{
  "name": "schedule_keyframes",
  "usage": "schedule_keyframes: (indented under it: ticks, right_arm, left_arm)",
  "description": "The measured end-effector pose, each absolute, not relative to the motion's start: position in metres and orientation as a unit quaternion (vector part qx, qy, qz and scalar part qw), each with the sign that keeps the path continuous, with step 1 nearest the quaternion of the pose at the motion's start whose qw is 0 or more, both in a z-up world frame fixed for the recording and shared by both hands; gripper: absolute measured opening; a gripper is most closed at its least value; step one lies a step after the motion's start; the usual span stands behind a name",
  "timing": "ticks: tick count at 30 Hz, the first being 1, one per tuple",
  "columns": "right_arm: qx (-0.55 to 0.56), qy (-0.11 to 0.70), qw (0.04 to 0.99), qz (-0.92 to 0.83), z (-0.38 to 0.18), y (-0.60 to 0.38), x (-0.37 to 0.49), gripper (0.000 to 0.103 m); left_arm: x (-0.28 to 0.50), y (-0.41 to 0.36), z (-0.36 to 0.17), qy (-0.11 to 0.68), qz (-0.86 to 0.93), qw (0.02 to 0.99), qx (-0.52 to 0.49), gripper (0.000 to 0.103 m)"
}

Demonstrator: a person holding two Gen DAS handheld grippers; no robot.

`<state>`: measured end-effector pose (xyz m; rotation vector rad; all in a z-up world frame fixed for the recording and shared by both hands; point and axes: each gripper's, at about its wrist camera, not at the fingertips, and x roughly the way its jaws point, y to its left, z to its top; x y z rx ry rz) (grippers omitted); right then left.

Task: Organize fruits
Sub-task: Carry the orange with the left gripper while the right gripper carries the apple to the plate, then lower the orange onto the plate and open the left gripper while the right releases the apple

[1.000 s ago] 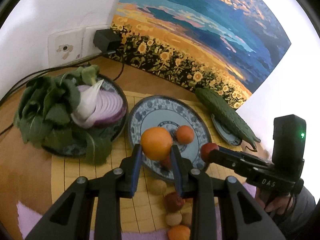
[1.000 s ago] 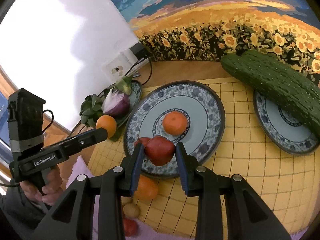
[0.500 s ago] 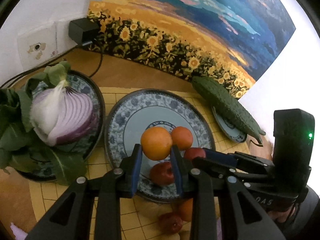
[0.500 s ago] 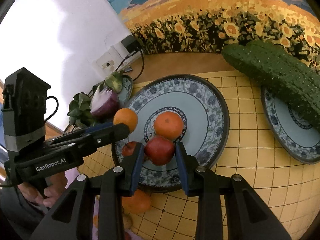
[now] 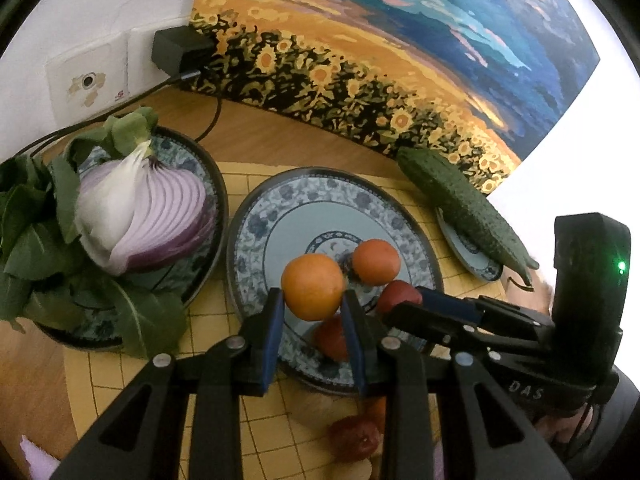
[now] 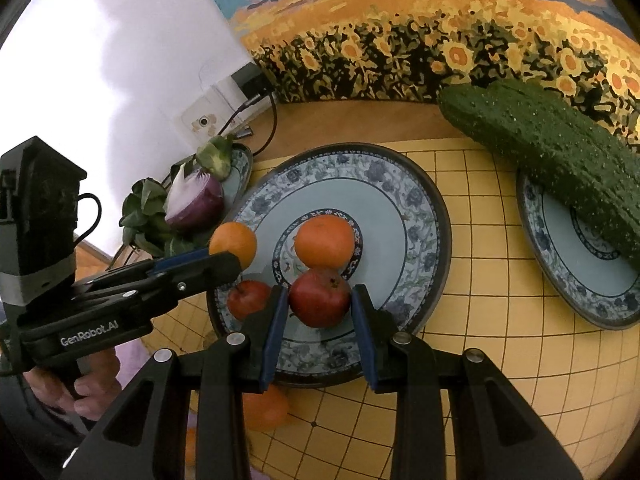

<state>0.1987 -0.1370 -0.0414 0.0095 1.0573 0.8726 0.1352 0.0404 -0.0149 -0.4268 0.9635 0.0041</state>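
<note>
At centre of the yellow grid mat [image 6: 480,320]: large blue-patterned plate [image 6: 420,216], the collecting dish, already bearing one orange [image 6: 325,242] at its middle and one red fruit [image 6: 248,299] at its near-left rim. Far left: second plate [image 5: 208,168] with halved red onion [image 5: 148,216] and leafy greens [image 5: 36,240]. Right: small plate [image 6: 576,272] under a warty cucumber [image 6: 560,144], propped against the sunflower painting [image 6: 440,40].

Left gripper [image 5: 313,312]: closed to fruit width on a second orange [image 5: 313,286], held above the near part of the large plate, not yet set down. Right gripper [image 6: 320,312]: closed likewise on a red apple-like fruit [image 6: 320,298], poised over the plate's near side, just beside the resting orange; contact with the dish not discernible.

Progress, as judged: roughly midway. Two fruits plated, two in hand awaiting release, and several small pieces left off the plate on the near mat: another orange [image 6: 264,408] and a wrinkled red fruit [image 5: 354,438].

Appearance of fruit: oranges smooth, matt, evenly coloured; gripped red fruit glossy, dark red, with a small calyx at top.
</note>
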Motion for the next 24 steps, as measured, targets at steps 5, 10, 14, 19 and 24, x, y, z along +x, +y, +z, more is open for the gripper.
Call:
schedule_keyframes:
  ticks: [5, 10, 14, 19, 24]
  right_arm:
    - [0.003, 0.488, 0.777, 0.398, -0.041, -0.137, 0.200, 0.034]
    - [0.003, 0.482, 0.783, 0.393, -0.036, -0.139, 0.201, 0.035]
    - [0.006, 0.479, 0.787, 0.389, -0.031, -0.142, 0.201, 0.046]
    - [0.010, 0.469, 0.793, 0.389, -0.023, -0.146, 0.198, 0.055]
    - [0.015, 0.458, 0.798, 0.390, -0.016, -0.151, 0.194, 0.063]
  left_arm:
    - [0.132, 0.040, -0.016, 0.460, 0.005, 0.864, -0.204, 0.031]
    - [0.131, 0.041, -0.013, 0.454, 0.007, 0.868, -0.202, 0.031]
    - [0.128, 0.040, -0.003, 0.445, 0.008, 0.874, -0.195, 0.037]
    - [0.121, 0.040, 0.010, 0.427, 0.009, 0.884, -0.192, 0.053]
    - [0.114, 0.041, 0.018, 0.418, 0.014, 0.888, -0.191, 0.063]
